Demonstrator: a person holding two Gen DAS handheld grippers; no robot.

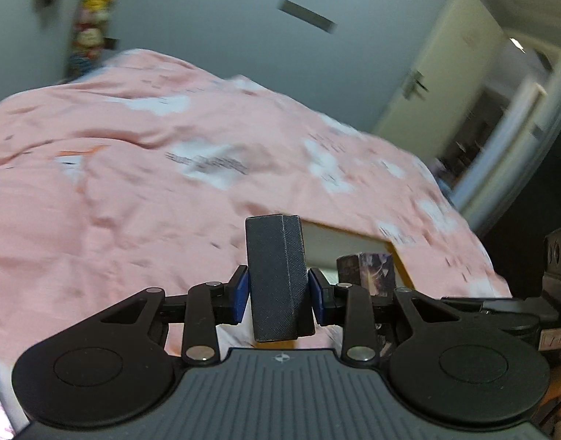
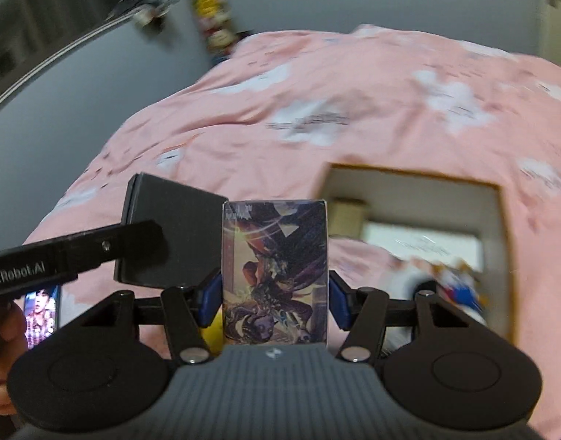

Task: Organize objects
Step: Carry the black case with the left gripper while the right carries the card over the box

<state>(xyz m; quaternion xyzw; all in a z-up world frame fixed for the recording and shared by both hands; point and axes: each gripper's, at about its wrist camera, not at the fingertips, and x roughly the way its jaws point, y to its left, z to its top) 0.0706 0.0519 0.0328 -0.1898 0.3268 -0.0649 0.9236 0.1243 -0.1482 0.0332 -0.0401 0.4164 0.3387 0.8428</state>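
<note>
My left gripper [image 1: 278, 293] is shut on a dark grey box [image 1: 277, 275], held upright above the pink bedspread [image 1: 152, 168]; the same box shows in the right wrist view [image 2: 178, 234] with a left finger [image 2: 97, 249] across it. My right gripper [image 2: 275, 293] is shut on a card box with dark fantasy artwork [image 2: 275, 275], also seen in the left wrist view [image 1: 368, 271]. An open cardboard box [image 2: 497, 220] lies on the bed to the right, with a white sheet and blurred coloured items inside. Its far wall shows in the left wrist view [image 1: 346, 245].
A phone with a lit screen [image 2: 40, 311] lies at lower left beside a hand. A yellow object [image 2: 212, 333] sits under the right gripper. A grey wall, an open door [image 1: 445, 73] and a column of colourful toys [image 1: 90, 22] lie beyond the bed.
</note>
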